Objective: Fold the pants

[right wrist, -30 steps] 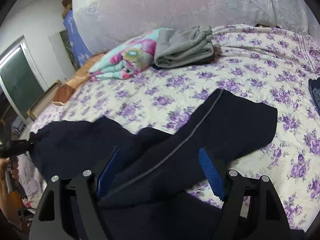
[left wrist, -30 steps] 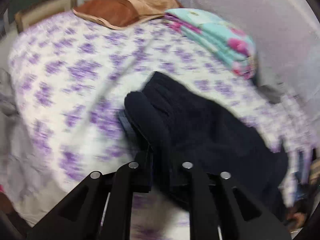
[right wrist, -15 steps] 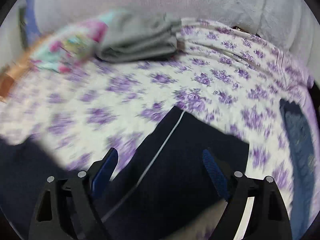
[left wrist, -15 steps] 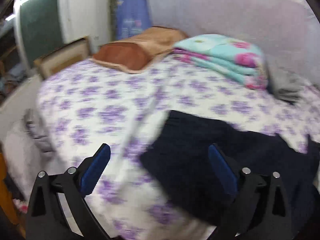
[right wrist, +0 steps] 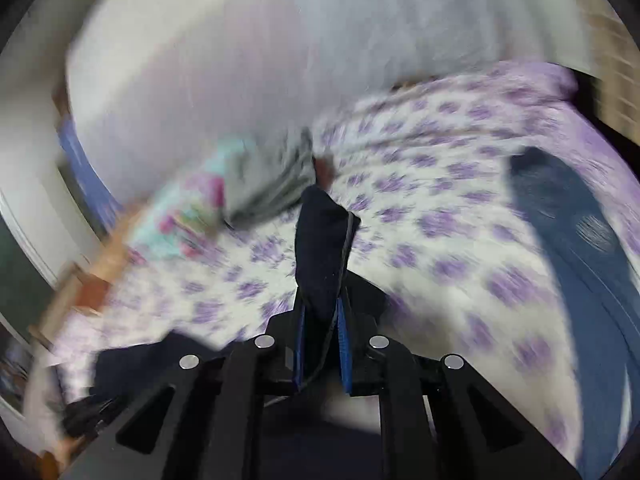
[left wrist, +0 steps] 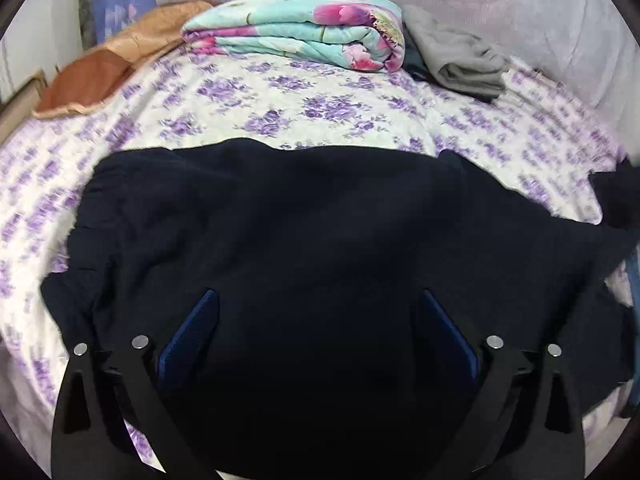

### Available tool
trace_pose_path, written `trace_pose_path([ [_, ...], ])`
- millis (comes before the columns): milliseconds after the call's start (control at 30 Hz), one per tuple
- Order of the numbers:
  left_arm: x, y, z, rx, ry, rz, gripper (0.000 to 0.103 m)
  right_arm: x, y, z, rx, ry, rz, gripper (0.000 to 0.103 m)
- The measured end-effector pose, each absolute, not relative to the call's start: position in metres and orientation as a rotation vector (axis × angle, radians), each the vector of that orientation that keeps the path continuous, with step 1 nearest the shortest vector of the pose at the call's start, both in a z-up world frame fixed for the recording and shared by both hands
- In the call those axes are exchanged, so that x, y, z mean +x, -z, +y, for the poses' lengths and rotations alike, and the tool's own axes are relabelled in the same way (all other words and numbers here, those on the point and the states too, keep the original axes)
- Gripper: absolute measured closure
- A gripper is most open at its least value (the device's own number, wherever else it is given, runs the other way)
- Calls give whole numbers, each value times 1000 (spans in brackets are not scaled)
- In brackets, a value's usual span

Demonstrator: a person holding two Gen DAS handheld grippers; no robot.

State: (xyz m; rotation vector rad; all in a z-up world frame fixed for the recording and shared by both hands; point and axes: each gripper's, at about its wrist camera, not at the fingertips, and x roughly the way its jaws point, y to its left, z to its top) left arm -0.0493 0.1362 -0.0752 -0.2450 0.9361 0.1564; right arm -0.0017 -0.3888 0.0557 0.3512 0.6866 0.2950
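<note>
The right claw [right wrist: 322, 344], empty a moment ago, now pinches a corner of the pants [left wrist: 304, 248] while the left claw [left wrist: 316, 336] hovers spread, so a fold looks underway.

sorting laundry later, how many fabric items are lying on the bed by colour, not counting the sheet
Dark navy: 1, the pants, pinched by the right gripper; the left gripper is open
Turquoise floral: 1, the folded blanket
Grey: 1, the folded garment
Orange-brown: 1, the pillow
Blue denim: 1, the jeans
Total: 5
</note>
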Motion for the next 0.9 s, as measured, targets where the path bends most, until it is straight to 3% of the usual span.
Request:
trace_pose_path([
  [133,-47,80,149,-330,-130,940,5,-93,-5,-453,481,-234,808,89],
  [233,-39,81,135,-247,-171,976,5,-103,76,-476,550,-114,1063,77],
  [300,-38,81,124,-189,-212,988,5,-105,84,-478,530,-126,1049,77],
  [333,-39,79,120,-181,-222,986,5,-104,75,-477,504,-128,1040,67],
  [367,-43,76,118,-182,-222,979,5,-105,58,-475,452,-124,991,44],
  [433,-52,68,112,-190,-199,949,5,-108,30,-476,345,-95,890,34],
  [533,-61,64,105,-181,-205,935,5,-97,3,-478,205,22,764,34],
  [600,-62,65,106,-184,-236,952,5,-82,10,-477,227,-6,781,36],
  [667,-65,65,110,-206,-266,948,5,-67,27,-466,186,-35,825,54],
  [700,-67,65,111,-203,-274,941,5,-57,38,-465,162,-9,861,56],
  [800,-59,85,118,23,-475,1000,4,-41,79,-471,173,36,1015,52],
  [900,-71,77,143,-176,-477,972,4,-48,63,-478,178,72,981,47],
])
